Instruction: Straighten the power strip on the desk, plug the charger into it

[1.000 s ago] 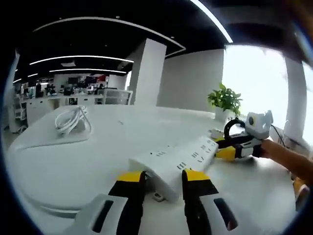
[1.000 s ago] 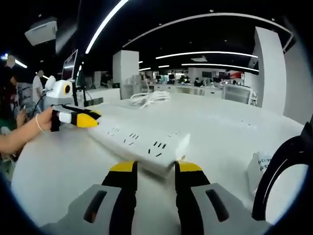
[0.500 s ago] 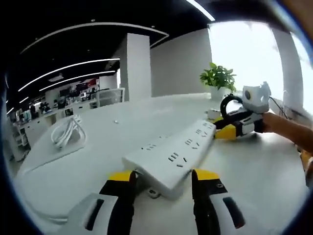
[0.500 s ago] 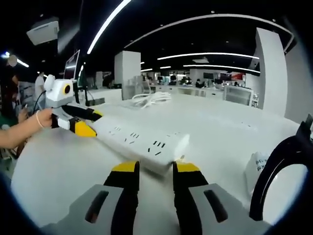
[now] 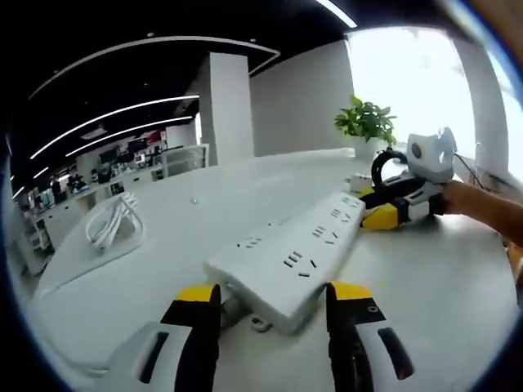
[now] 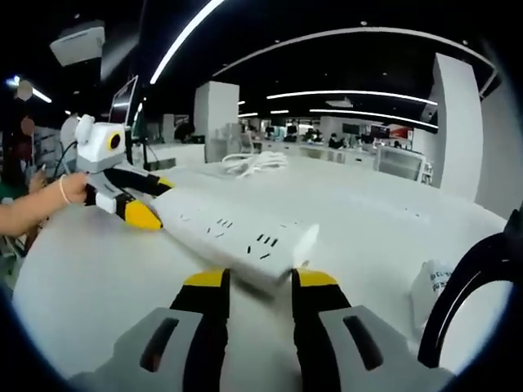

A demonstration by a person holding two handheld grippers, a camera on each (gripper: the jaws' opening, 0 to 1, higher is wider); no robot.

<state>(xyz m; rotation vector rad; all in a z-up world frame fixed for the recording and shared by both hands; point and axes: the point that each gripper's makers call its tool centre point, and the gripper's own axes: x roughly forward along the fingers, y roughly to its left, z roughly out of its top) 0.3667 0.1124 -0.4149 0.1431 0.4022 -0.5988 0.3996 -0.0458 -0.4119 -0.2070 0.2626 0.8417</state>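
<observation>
Progress: straightening step in hand, plugging not begun as far as I can judge. The white power strip point(image 5: 290, 257) lies flat on the white desk point(image 5: 147, 278), running diagonally between the two tools. Left gripper point(image 5: 270, 298) has its yellow-tipped jaws apart, straddling one end of the strip; whether the tips touch the sides is hard to tell from this angle. Right gripper point(image 6: 255, 282) is in the same posture at the other end, jaws apart either side of the strip's end, not clamped as far as I can see. No plug sits in any socket visible on the strip's top face. A small white object point(image 6: 431, 282) lies on the desk near the right gripper, beside a black curved cable point(image 6: 466, 278); probably the charger, but too blurred to confirm. A coiled white cable point(image 5: 113, 219) lies well apart from the strip on the far side. A potted plant point(image 5: 368, 122) stands at the desk's far edge. Nothing lies on the desk against the strip, so swinging it looks unobstructed; the black cable near the charger could snag a pickup.
</observation>
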